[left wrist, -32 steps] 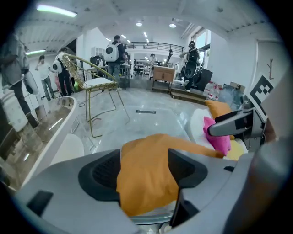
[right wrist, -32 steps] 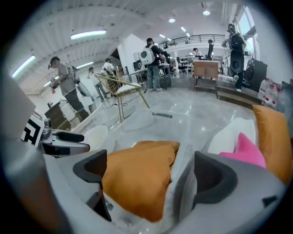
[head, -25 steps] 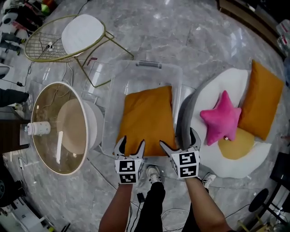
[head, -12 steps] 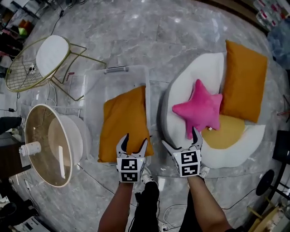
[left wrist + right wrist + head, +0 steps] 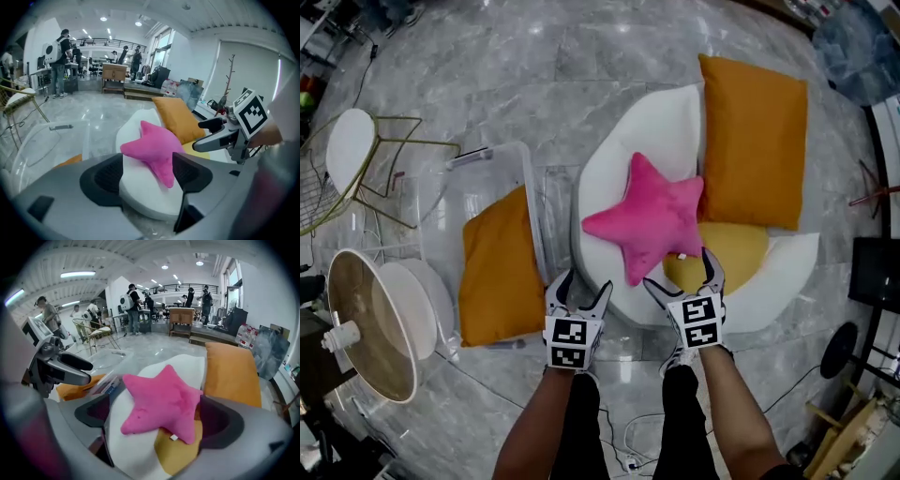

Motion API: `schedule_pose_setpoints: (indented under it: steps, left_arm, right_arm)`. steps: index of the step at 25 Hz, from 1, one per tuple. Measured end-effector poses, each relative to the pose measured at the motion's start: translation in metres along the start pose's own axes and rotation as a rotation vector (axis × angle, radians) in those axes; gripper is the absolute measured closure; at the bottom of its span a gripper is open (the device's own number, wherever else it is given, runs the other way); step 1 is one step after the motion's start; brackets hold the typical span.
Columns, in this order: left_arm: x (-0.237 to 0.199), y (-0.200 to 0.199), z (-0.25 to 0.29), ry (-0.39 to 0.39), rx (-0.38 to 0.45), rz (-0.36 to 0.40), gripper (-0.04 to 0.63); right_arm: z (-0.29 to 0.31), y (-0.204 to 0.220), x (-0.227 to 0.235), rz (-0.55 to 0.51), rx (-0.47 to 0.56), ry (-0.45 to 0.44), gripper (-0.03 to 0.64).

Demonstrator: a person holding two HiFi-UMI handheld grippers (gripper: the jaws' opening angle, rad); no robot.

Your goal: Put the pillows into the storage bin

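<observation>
Star pillow point(image 5: 652, 225) lies on a white cushion point(image 5: 656, 131). My left hand-held gripper point(image 5: 586, 281) and right hand-held gripper point(image 5: 680, 270) hover near it, wide open, empty.

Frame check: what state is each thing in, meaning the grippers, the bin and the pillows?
Left gripper: open, empty.
Right gripper: open, empty.
Storage bin: open on top, one pillow inside.
First orange pillow: lying inside the storage bin.
Pink star pillow: lying on the white cushion, ungripped.
Second orange pillow: lying on the white cushion, outside the storage bin.
</observation>
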State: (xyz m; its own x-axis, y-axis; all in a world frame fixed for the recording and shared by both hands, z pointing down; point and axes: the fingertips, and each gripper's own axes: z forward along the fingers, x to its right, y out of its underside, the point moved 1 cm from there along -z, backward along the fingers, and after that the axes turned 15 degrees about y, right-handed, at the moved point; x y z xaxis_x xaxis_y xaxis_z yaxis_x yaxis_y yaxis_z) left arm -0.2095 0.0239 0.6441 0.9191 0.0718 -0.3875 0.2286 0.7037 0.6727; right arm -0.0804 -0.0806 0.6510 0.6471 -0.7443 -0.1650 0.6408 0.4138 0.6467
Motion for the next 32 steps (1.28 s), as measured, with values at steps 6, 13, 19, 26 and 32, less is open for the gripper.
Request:
schedule_pose_setpoints:
  steps: [6, 13, 19, 26, 32]
  left_arm:
    - [0.037, 0.027, 0.059, 0.061, -0.135, 0.069, 0.279]
    - [0.051, 0.065, 0.128, -0.011, -0.182, -0.004, 0.264]
    - [0.055, 0.101, 0.185, -0.081, -0.204, -0.042, 0.259]
    - [0.040, 0.121, 0.214, -0.161, -0.237, -0.010, 0.261]
    - [0.040, 0.107, 0.207, -0.157, -0.184, -0.003, 0.399]
  right_arm:
    - [0.042, 0.061, 0.051, -0.105, -0.069, -0.056, 0.018]
    - [0.098, 0.113, 0.072, -0.188, -0.086, -0.161, 0.018]
    - [0.144, 0.150, 0.080, -0.267, -0.092, -0.237, 0.018]
    - [0.174, 0.164, 0.076, -0.300, -0.064, -0.259, 0.165]
    - [0.165, 0.151, 0.077, -0.288, -0.039, -0.241, 0.304]
